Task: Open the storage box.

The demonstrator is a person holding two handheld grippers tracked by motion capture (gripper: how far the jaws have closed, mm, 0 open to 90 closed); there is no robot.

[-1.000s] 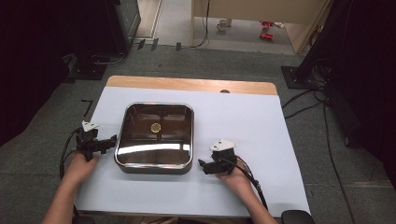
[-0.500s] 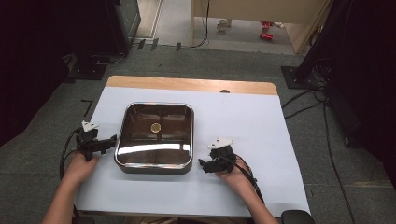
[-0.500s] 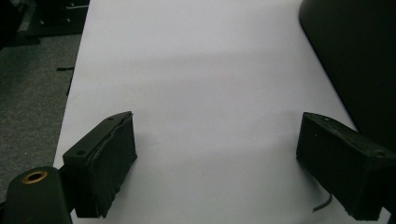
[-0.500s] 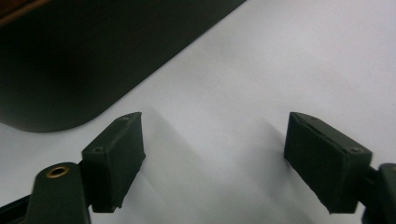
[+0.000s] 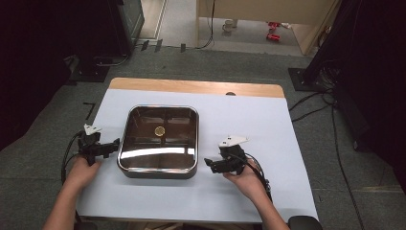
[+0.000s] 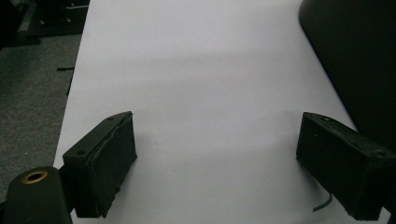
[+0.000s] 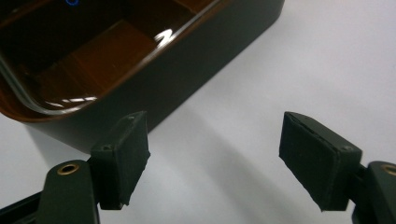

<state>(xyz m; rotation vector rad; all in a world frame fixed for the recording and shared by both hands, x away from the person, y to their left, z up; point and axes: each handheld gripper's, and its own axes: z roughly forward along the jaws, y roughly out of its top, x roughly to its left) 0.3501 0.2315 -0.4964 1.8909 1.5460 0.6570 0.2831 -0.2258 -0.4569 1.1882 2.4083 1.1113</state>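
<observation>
A shiny steel basin (image 5: 157,171) with a brass drain (image 5: 159,130) sits in the middle of the white table. My left gripper (image 5: 114,145) rests just left of it, pointing at its side, jaws open over bare tabletop (image 6: 215,163). The basin's dark wall (image 6: 355,56) runs along the right of the left gripper view. My right gripper (image 5: 209,165) hovers off the basin's near right corner, pointing toward it. Its jaws have just been closing but stand open with nothing between them (image 7: 215,158). The basin's corner (image 7: 177,70) lies just ahead of them.
The white table cover (image 5: 249,124) stretches wide to the right of the basin. A wooden strip (image 5: 191,86) runs along its far edge. Cables (image 5: 311,103) trail over the grey carpet at the right, past dark stands.
My right gripper has lifted a little off the table beside the basin's near right corner. The left gripper and the basin have stayed put.
</observation>
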